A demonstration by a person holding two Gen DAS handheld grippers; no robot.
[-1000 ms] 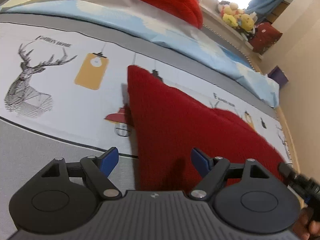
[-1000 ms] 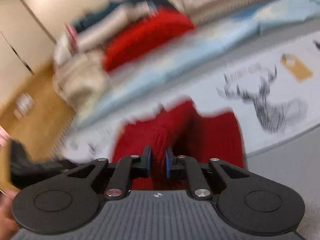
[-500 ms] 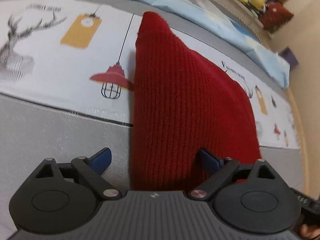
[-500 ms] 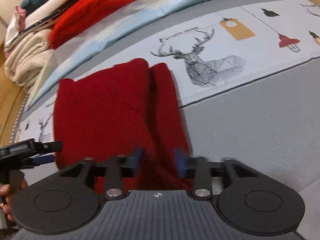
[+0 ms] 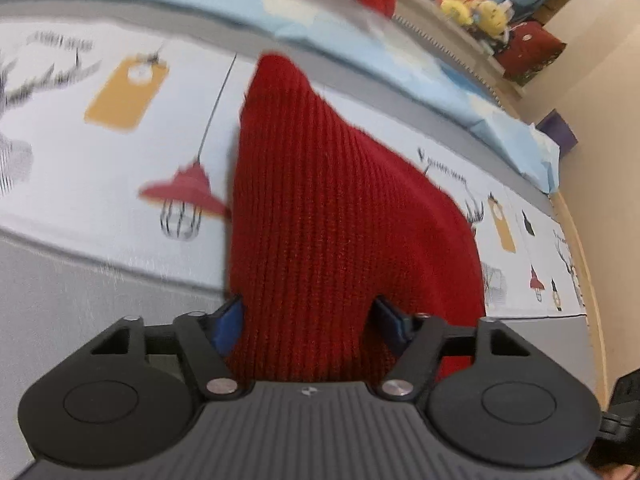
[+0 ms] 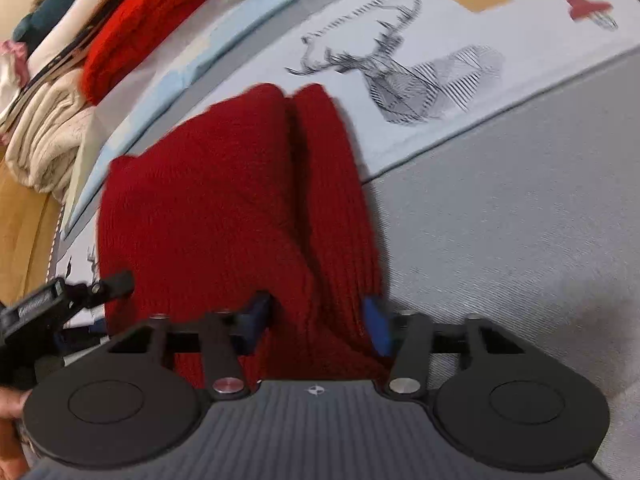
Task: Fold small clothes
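A dark red knitted garment (image 5: 344,216) lies folded lengthwise on the printed bed cover (image 5: 100,168). Its near edge runs between the blue pads (image 5: 230,324) of my left gripper (image 5: 310,322). Those jaws are closing and stand wide, with the left pad at the cloth's side edge. In the right wrist view the same garment (image 6: 224,200) shows a lengthwise fold crease. My right gripper (image 6: 316,322) straddles its near right part. Its jaws are closing too, with a thick fold of knit between the pads (image 6: 376,326). The left gripper (image 6: 60,300) shows at the garment's left side.
A pile of folded clothes sits at the far side of the bed, with a bright red sweater (image 6: 132,28) over cream knitwear (image 6: 44,140). A light blue sheet (image 5: 400,64) lies behind the garment. Plush toys (image 5: 472,4) sit on a shelf. Grey bed cover (image 6: 500,220) extends to the right.
Both grippers have come down to the garment's near edge. The right gripper, shut a second ago, now has its pads apart around the cloth. The left pads have drawn closer together.
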